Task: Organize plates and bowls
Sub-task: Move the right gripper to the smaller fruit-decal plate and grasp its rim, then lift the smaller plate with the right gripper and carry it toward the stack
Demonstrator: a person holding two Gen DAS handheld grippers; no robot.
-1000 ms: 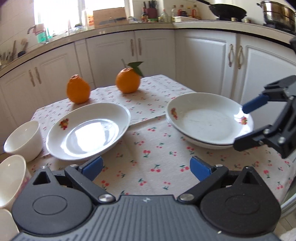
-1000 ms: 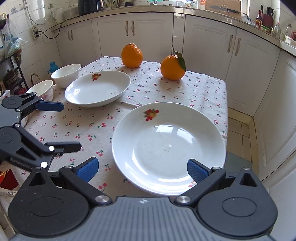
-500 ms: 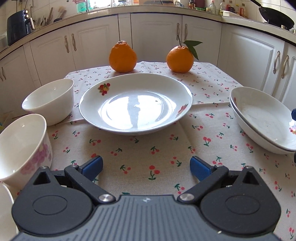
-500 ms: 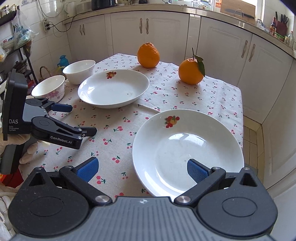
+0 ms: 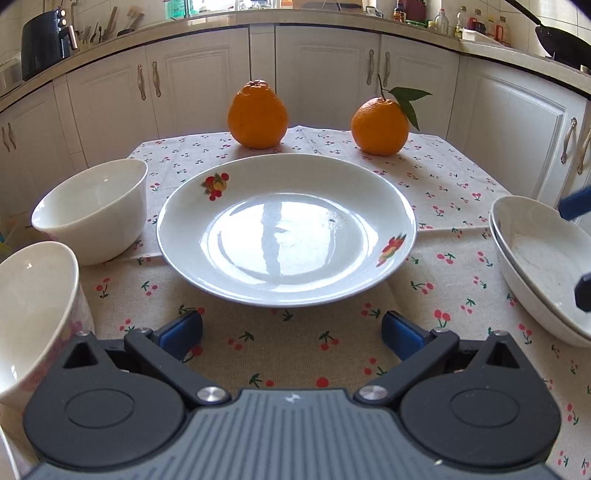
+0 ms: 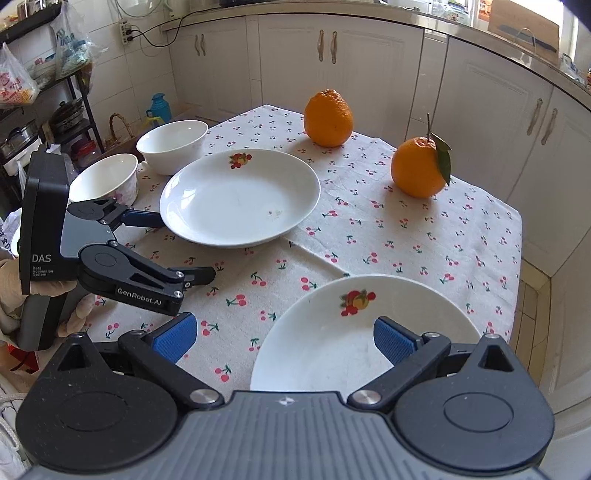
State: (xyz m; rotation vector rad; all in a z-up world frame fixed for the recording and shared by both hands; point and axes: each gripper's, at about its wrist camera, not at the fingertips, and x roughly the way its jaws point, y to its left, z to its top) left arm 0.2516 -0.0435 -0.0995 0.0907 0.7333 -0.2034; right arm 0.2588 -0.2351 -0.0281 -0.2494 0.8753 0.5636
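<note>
Now squared up on the lone plate (image 5: 286, 230) mid-table, left claw (image 5: 291, 328) open just short of its near rim, right claw (image 6: 284, 336) open over the stack (image 6: 364, 332); pickup likely next.

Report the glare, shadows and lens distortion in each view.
Left wrist view: a bright window reflection streaks the middle plate; the counter edge bows from fisheye. Right wrist view: light is softer, the leafed orange casts a faint shadow on the tablecloth, and the image corners vignette dark.
</note>
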